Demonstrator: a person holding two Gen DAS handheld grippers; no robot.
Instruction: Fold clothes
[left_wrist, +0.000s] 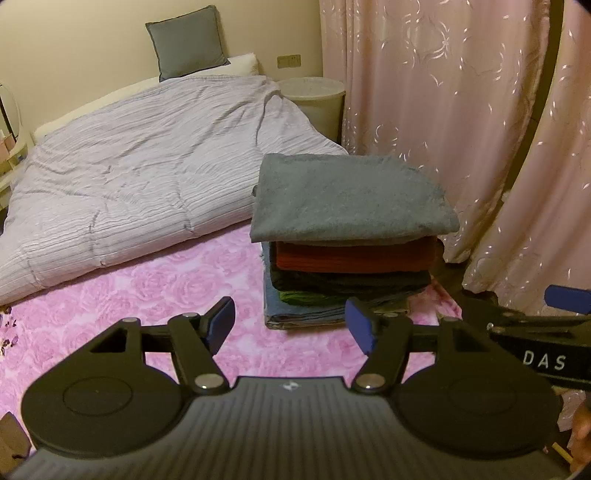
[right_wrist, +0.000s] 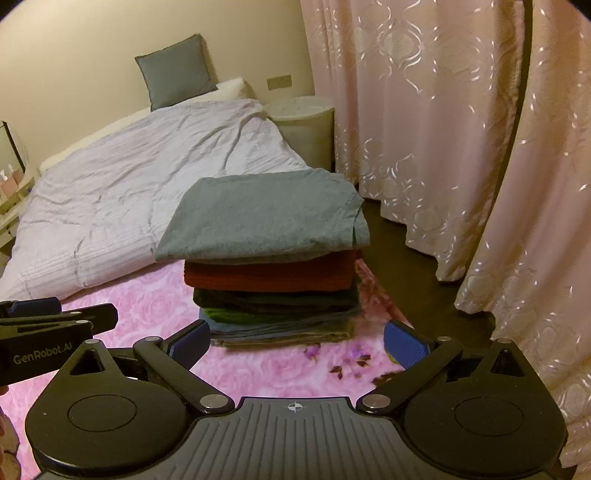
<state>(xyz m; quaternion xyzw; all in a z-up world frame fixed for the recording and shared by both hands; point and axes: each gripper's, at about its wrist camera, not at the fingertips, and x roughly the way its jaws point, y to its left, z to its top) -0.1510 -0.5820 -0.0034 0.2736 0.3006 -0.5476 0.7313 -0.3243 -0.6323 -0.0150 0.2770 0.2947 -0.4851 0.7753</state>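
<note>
Both hand-held grippers, left (left_wrist: 291, 325) and right (right_wrist: 295, 343), spread and empty before the stack of folded clothes (right_wrist: 273, 266).

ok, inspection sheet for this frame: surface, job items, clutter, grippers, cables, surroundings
Surface: pink rose-print blanket on the bed.
Job's things: stack of folded clothes, grey piece on top, red piece under it, darker ones below.
Clutter: grey quilt bunched behind the stack.
Grippers: left gripper and right gripper open, holding nothing, short of the stack.
Cables: nothing seen.
Surroundings: pink curtains, grey pillow by the wall, round side table.
</note>
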